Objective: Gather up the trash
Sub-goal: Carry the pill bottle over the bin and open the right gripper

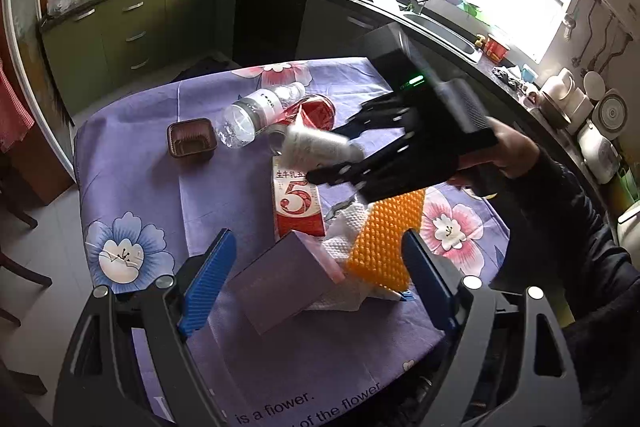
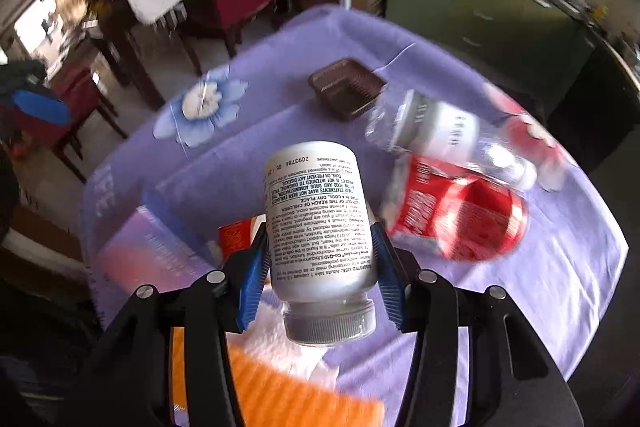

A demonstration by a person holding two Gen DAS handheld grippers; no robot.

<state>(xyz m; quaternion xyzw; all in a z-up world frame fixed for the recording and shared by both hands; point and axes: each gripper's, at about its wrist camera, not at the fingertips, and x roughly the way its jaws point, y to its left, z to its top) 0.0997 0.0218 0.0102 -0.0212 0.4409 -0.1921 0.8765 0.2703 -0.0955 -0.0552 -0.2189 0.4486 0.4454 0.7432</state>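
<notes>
So the table (image 1: 132,163) takes up most of the kitchen floor here, covered in a purple cloth (image 1: 224,195) with big flowers printed on it, and all the trash sits in a loose heap around the middle of it.

Taking the table as a clock seen from the left gripper's side: the biggest piece is a lilac box (image 1: 280,287) down at 6 o'clock, tilted up on a crumpled white paper towel (image 1: 344,231). Just to its right, around 5, an orange bumpy foam sheet (image 1: 388,239) leans on the same towel. Dead centre there's a red and white carton (image 1: 298,207) with a big 5 on it, lying flat. Up at 12 a clear plastic bottle (image 1: 260,113) lies on its side, touching a crushed red can (image 1: 316,113) just right of it. Over at 10 sits a small brown plastic tray (image 1: 191,139), well apart from the rest.

The left gripper (image 1: 316,283) hangs over the near edge, blue fingers (image 1: 208,283) spread wide, nothing between them; the box and foam sheet just show in the gap below.

The right gripper (image 2: 320,267) comes in from 3 o'clock, a hand (image 1: 508,151) in a dark sleeve behind it. Its blue pads are squeezed on both sides of a white pill bottle (image 2: 316,219), cap end toward the gripper body and base pointing out. From the left view the bottle looks to be clear of the cloth, above the carton, near the can, though it's blurry there.
</notes>
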